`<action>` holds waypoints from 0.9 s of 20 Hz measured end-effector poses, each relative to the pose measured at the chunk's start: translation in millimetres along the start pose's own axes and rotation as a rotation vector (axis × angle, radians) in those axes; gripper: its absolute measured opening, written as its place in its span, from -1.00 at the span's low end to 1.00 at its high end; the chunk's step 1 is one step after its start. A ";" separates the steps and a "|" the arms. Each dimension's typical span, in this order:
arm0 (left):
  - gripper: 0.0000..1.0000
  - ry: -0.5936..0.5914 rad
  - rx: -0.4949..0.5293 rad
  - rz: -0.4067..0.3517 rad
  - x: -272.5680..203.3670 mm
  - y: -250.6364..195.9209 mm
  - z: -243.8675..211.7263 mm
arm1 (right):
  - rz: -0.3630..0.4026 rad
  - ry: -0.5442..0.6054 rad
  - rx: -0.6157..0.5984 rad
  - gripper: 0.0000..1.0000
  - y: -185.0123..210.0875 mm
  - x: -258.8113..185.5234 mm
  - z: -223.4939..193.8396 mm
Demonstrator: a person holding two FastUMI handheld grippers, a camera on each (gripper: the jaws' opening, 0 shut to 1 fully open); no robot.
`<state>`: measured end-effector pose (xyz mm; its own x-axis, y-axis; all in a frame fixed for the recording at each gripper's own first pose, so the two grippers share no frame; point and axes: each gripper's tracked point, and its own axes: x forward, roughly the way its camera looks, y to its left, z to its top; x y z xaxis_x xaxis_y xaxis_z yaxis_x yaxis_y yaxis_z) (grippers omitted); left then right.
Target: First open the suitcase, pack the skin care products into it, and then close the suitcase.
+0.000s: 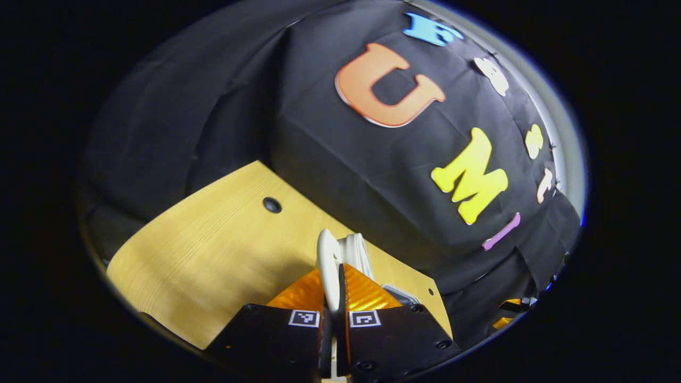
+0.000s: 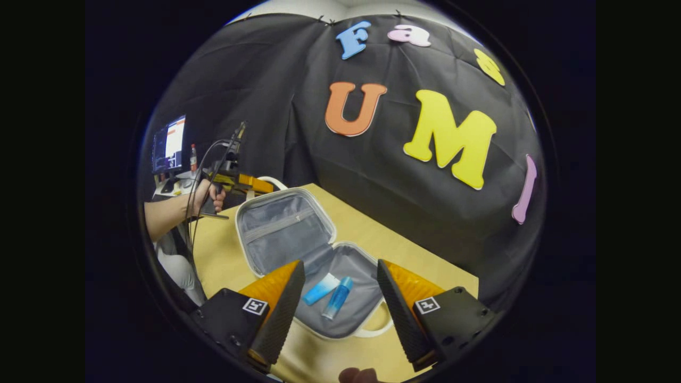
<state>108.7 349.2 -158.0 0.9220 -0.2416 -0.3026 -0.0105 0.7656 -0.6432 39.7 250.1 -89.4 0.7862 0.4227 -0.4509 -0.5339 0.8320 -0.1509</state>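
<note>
On the bench: an open suitcase lies on the wooden bench, near its far edge along the black cloth wall.
Suitcase lid: raised and tilted back toward the bench's left side — grey lining with a zipped pocket faces the right gripper view.
Suitcase base: flat on the bench, grey inside, with a white handle at its near rim.
Skin care products: a blue tube and a blue bottle lie side by side in the base, close together; whether they touch I cannot tell.
Right hand-held gripper: released, its fingers spread wide and hovering above the near rim of the base, the two products seen between them, nothing gripped.
Left hand-held gripper: clenched on the white rim of the lid, the fingers pressed close on either side of it — a second white edge stands just behind.
Left hand-held gripper from afar: in the right gripper view it sits at the top edge of the lid, held by a hand at the bench's left side.
Bench top: a small dark hole shows on the bare wood beyond the lid.
Background: a monitor and a small bottle stand on a desk past the bench's left end.
</note>
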 end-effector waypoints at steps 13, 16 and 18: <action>-0.87 -0.108 0.367 0.111 -19.6 -175.8 -36.5 | -0.225 -0.138 0.198 0.63 -123.2 -81.8 -52.5; -0.87 -0.101 0.427 0.171 -3.5 -208.2 -52.9 | -0.275 -0.117 0.261 0.63 -153.2 -86.8 -75.2; -0.88 -0.095 0.446 0.222 9.6 -225.0 -65.2 | -0.295 -0.094 0.281 0.63 -166.7 -93.3 -91.5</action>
<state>94.7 135.7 -62.0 0.9476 -0.0045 -0.3195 -0.0633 0.9774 -0.2015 26.9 39.0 -102.6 0.9247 0.1720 -0.3397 -0.1862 0.9825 -0.0093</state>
